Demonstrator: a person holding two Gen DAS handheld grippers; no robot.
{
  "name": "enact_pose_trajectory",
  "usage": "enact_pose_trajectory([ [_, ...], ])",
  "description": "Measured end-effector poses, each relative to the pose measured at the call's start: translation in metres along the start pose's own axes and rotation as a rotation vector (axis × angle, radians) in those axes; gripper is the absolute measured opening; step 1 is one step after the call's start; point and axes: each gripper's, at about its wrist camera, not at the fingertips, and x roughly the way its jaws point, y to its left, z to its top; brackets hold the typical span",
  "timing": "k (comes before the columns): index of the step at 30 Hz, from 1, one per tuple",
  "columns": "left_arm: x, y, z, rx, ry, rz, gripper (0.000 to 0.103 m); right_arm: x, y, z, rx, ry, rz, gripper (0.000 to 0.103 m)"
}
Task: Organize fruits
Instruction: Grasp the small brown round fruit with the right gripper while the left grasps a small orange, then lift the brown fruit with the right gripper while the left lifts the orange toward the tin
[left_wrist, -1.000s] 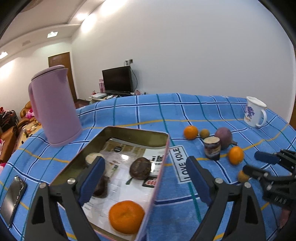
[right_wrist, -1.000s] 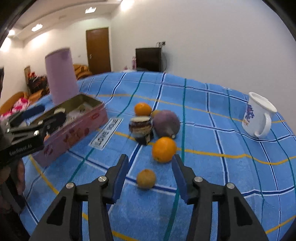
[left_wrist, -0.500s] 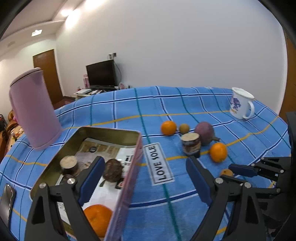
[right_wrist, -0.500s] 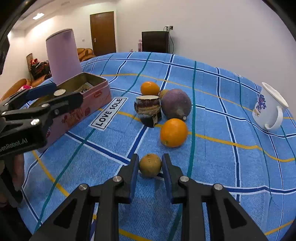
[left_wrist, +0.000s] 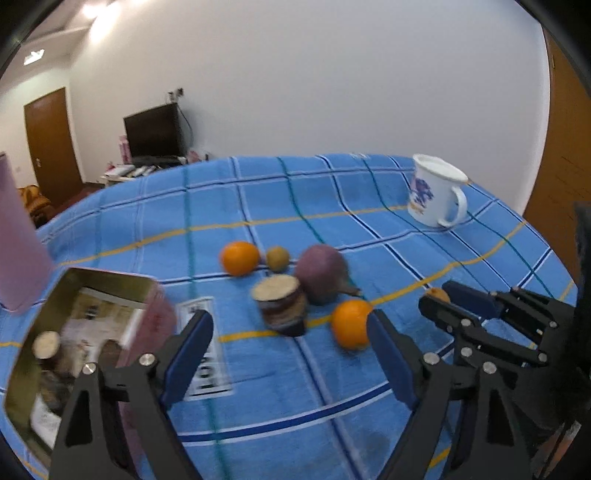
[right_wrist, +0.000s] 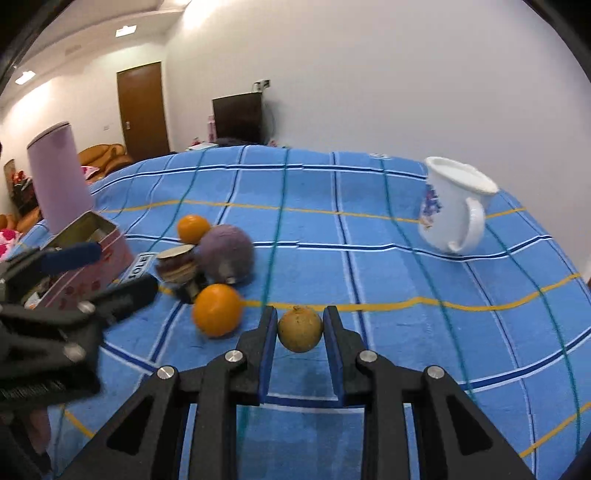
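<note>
Tin (left_wrist: 110, 280): far left on the blue checked cloth (left_wrist: 295, 206), lid off, bits of fruit inside
Left gripper (left_wrist: 290, 352): fingers spread wide, holding nothing
Loose fruit: orange (right_wrist: 217, 309), purple fruit (right_wrist: 227, 254), cut piece (right_wrist: 176, 264), bunched just right of the tin
Right gripper (right_wrist: 300, 329): pads clamped on the small brownish fruit (right_wrist: 300, 329)
Mug (right_wrist: 456, 206): far right, well apart
</note>
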Motion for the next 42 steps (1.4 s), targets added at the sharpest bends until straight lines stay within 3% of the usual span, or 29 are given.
enact_pose_trajectory([
  [2, 0.011, -0.009, -0.001, 0.016, 0.027, -0.018, 0.077, 0.000, -0.005, -0.001, 0.020, -0.004, 0.005, 0.027],
  [5, 0.025, -0.017, -0.002, 0.029, 0.062, -0.047, 0.060, -0.003, -0.010, -0.002, 0.037, -0.014, 0.014, 0.027],
  [19, 0.042, -0.028, 0.000, 0.029, 0.092, -0.149, 0.054, 0.000, -0.026, -0.004, 0.120, -0.009, 0.052, 0.027],
  [23, 0.047, -0.030, 0.000, 0.020, 0.118, -0.190, 0.050, -0.002, -0.028, -0.004, 0.130, -0.017, 0.035, 0.027],
  [26, 0.051, -0.036, 0.000, 0.036, 0.136, -0.213, 0.040, -0.002, -0.028, -0.005, 0.134, -0.015, 0.034, 0.027],
  [35, 0.047, -0.035, -0.002, 0.041, 0.124, -0.201, 0.038, -0.006, -0.027, -0.005, 0.129, -0.036, 0.040, 0.027],
  [42, 0.030, -0.028, -0.004, 0.036, 0.045, -0.166, 0.038, -0.012, -0.025, -0.005, 0.115, -0.070, 0.064, 0.027],
])
